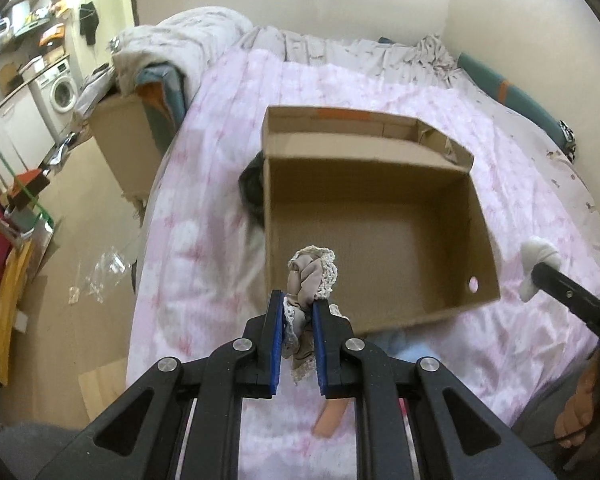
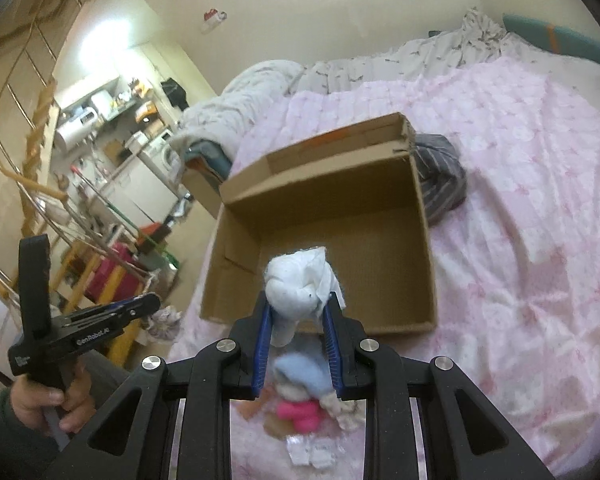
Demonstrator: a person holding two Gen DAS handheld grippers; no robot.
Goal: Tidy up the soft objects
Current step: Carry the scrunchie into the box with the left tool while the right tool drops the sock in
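An open cardboard box [image 1: 480, 240] [image 2: 424, 216] lies on the pink bed cover, its floor bare. My left gripper [image 1: 299, 300] is shut on a beige lace-trimmed sock bundle [image 1: 310, 274], held just above the box's near wall. My right gripper [image 2: 298, 304] is shut on a white rolled sock [image 2: 300, 284], also over the near edge of the box. The right gripper with the white sock [image 1: 540, 254] shows at the right of the left wrist view. In the right wrist view a hand holds the left gripper [image 2: 148, 304] at the lower left.
Below my right gripper lie a light blue sock [image 2: 300, 372], a pink one [image 2: 300, 412] and other small bundles. A dark striped cloth [image 2: 440, 184] lies against the box's far side. A second cardboard box [image 1: 128, 148] stands beside the bed. The floor [image 1: 80, 240] is to the left.
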